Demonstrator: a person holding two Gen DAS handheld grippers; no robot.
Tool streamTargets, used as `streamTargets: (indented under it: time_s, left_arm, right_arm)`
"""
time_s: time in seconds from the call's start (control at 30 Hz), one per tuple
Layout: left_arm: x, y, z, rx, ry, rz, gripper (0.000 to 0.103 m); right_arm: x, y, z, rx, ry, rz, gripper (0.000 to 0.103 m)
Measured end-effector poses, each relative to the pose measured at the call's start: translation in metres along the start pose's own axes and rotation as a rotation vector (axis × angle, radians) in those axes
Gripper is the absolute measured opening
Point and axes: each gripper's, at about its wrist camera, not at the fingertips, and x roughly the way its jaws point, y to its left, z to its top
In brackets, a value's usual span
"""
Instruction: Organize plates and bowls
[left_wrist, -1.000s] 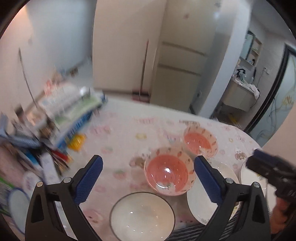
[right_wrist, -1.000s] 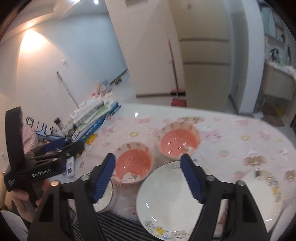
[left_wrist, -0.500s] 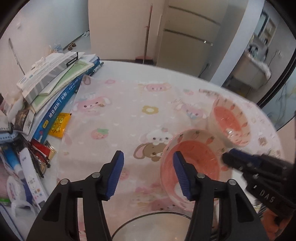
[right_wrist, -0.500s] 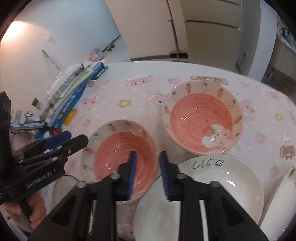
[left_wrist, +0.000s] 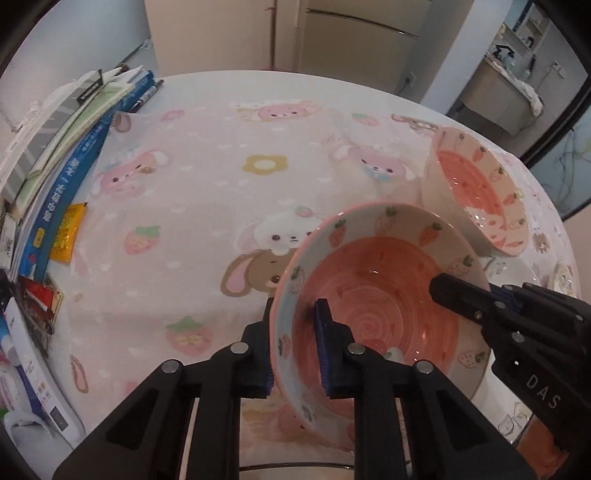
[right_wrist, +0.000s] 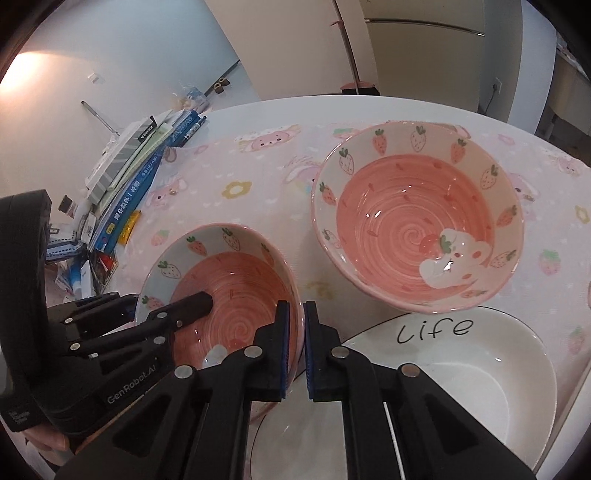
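Two grippers, one bowl: the left gripper (left_wrist: 295, 350), jaws closing, pinches the near bowl's (left_wrist: 376, 295) rim at lower centre, one pad in, one out. The right gripper (right_wrist: 294, 347) is clamped on the opposite rim, lower centre of its own view, prob. to share the weight for a level lift. The 2nd bowl (right_wrist: 417, 229) sits upper right, likely the stacking spot. A "Life" plate (right_wrist: 461, 369) lies lower right, partly hidden by arms; the bowl's underside is hidden, so contact w/ the cloth (left_wrist: 207, 184) is unclear.
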Motion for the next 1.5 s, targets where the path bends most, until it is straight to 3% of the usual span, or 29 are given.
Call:
streamTargets:
  time_s: [0.17, 0.3, 0.53, 0.73, 0.9, 1.03, 1.3, 1.5]
  left_arm:
    - [-0.004, 0.002, 0.002, -0.064, 0.006, 0.014, 0.015]
    - [-0.023, -0.002, 0.0, -0.049, -0.049, 0.056, 0.015]
    - [-0.076, -0.014, -0.005, -0.024, -0.153, 0.059, 0.015]
    - [-0.127, -0.024, -0.026, 0.058, -0.256, 0.128, 0.015]
    - [-0.14, -0.017, -0.06, 0.077, -0.287, 0.179, 0.015]
    - [-0.14, -0.004, -0.083, 0.051, -0.285, 0.172, 0.015]
    - [-0.113, 0.022, -0.113, -0.01, -0.203, 0.155, 0.015]
    - [-0.096, 0.023, -0.118, -0.007, -0.165, 0.18, 0.018]
  right_arm:
    - [-0.002, -0.004, -0.001, 0.032, -0.006, 0.033, 0.008]
    - [-0.012, -0.003, 0.0, 0.053, -0.009, 0.08, 0.008]
    - [-0.062, 0.013, -0.004, 0.037, -0.099, 0.117, 0.008]
    - [-0.098, 0.035, -0.017, -0.002, -0.123, 0.192, 0.008]
    - [-0.11, 0.063, -0.037, -0.074, -0.138, 0.143, 0.008]
    - [-0.101, 0.075, -0.051, -0.105, -0.109, 0.14, 0.008]
    - [-0.062, 0.093, -0.075, -0.137, -0.016, 0.107, 0.008]
    - [-0.05, 0.111, -0.087, -0.285, -0.049, -0.014, 0.012]
